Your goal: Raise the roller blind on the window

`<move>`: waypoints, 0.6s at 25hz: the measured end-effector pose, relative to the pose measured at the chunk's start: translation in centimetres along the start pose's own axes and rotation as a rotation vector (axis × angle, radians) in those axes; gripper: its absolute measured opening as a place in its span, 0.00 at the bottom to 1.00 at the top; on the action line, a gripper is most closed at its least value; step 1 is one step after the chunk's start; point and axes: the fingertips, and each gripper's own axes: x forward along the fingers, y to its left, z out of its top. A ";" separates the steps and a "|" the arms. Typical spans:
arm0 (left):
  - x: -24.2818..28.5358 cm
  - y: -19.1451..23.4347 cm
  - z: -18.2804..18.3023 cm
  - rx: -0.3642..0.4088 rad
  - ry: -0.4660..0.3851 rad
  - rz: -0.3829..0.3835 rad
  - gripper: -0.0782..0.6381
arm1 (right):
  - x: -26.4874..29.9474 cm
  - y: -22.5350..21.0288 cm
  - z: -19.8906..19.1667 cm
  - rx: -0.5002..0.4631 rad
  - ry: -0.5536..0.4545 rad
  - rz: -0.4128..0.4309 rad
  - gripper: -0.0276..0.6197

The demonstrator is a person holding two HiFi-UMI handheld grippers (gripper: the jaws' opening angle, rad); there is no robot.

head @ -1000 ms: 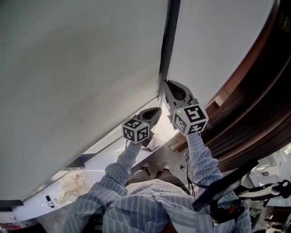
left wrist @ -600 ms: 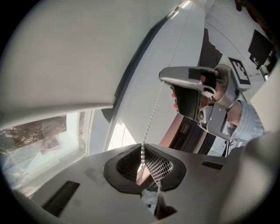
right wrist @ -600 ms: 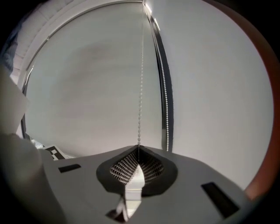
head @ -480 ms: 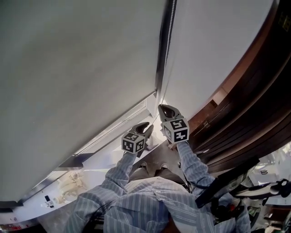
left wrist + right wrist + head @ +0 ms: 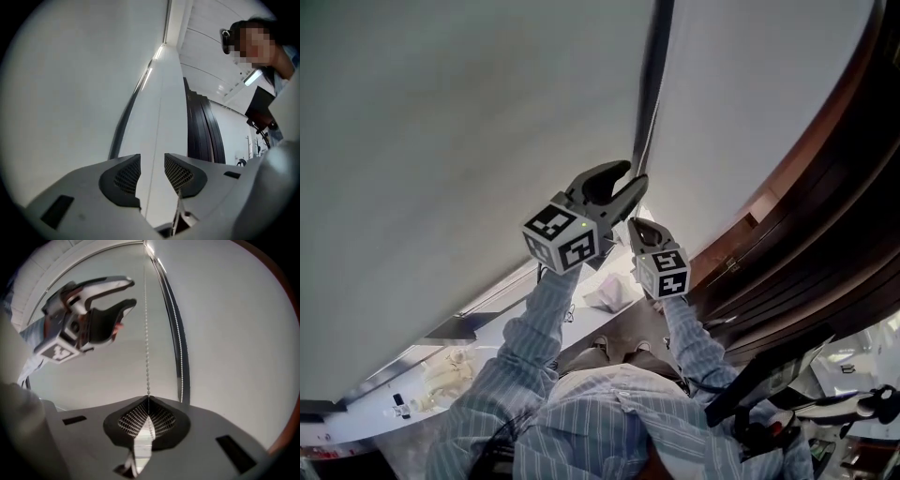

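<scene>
The pale grey roller blind (image 5: 469, 141) fills the window, with a dark upright frame bar (image 5: 654, 66) beside it. Its bead chain (image 5: 146, 333) hangs taut into my right gripper (image 5: 148, 399), which is shut on it; a second strand (image 5: 178, 333) runs along the bar. In the head view the right gripper (image 5: 634, 225) sits low, just under my left gripper (image 5: 633, 174). The left gripper's jaws have just been opening and now stand wide with nothing between the pads (image 5: 127, 176). From the right gripper view, the left gripper (image 5: 133, 292) is up left, its tips just short of the chain.
A dark wooden panel wall (image 5: 825, 216) curves down the right side. The white window sill (image 5: 487, 323) lies below, with a crumpled white thing (image 5: 450, 370) on it. Black equipment (image 5: 787, 375) stands at lower right. Striped sleeves (image 5: 534, 328) reach up to both grippers.
The right gripper pulled down with the chain, then held still. The left gripper has risen from beside and below the right one to above it, and its jaws have opened.
</scene>
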 end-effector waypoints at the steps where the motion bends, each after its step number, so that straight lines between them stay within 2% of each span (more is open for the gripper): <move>1: 1.1 -0.2 1.5 0.021 -0.004 -0.018 0.33 | 0.1 0.0 -0.1 0.000 -0.001 0.001 0.05; 5: 4.3 -0.7 5.1 0.117 -0.021 -0.031 0.32 | 0.4 -0.5 -0.4 0.006 -0.001 0.008 0.05; 7: 5.4 -0.9 5.7 0.094 -0.048 -0.043 0.29 | 0.5 -1.0 -0.6 0.012 0.000 0.015 0.05; 9: 6.0 -0.8 5.8 0.044 -0.067 -0.050 0.14 | 0.6 -1.4 -0.8 0.012 0.002 0.017 0.05; 11: 6.1 -0.8 5.9 0.027 -0.076 -0.048 0.13 | 0.5 -1.4 -0.8 0.013 -0.001 0.016 0.05; 15: 5.0 -0.9 6.4 0.040 -0.122 -0.011 0.12 | 0.3 -1.1 -0.8 0.004 -0.003 0.000 0.05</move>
